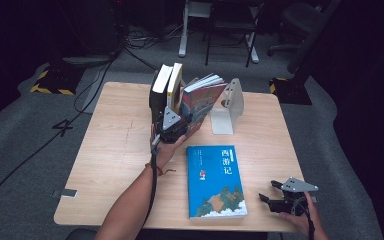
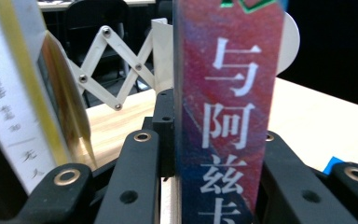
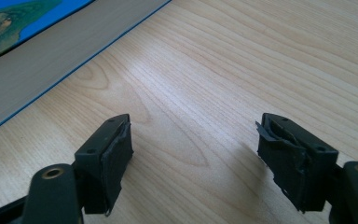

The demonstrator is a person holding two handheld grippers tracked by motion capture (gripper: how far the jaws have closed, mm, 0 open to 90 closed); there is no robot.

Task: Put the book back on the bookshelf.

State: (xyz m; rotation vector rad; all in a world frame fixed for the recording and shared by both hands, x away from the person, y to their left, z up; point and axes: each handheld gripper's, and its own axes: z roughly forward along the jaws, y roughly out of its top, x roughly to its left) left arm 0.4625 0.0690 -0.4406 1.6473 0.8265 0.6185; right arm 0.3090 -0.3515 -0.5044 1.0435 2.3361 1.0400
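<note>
The high view looks from above the near edge of the table [image 1: 120, 150], forward and down, far enough to take in all four edges and the floor behind. The left gripper view sits very close behind the red book [image 2: 223, 116], level with its spine, and faces toward the far edge, where the bookend [image 2: 289, 42] stands. The right gripper view is low over the table [image 3: 261, 56] near the right near corner, tilted down along its jaws. It shares the blue book [image 3: 28, 14] with the high view, which sees this book [image 1: 215, 180] whole; the red book [image 1: 200, 102] and the bookend [image 1: 232, 105] are shared with the left gripper view.
</note>
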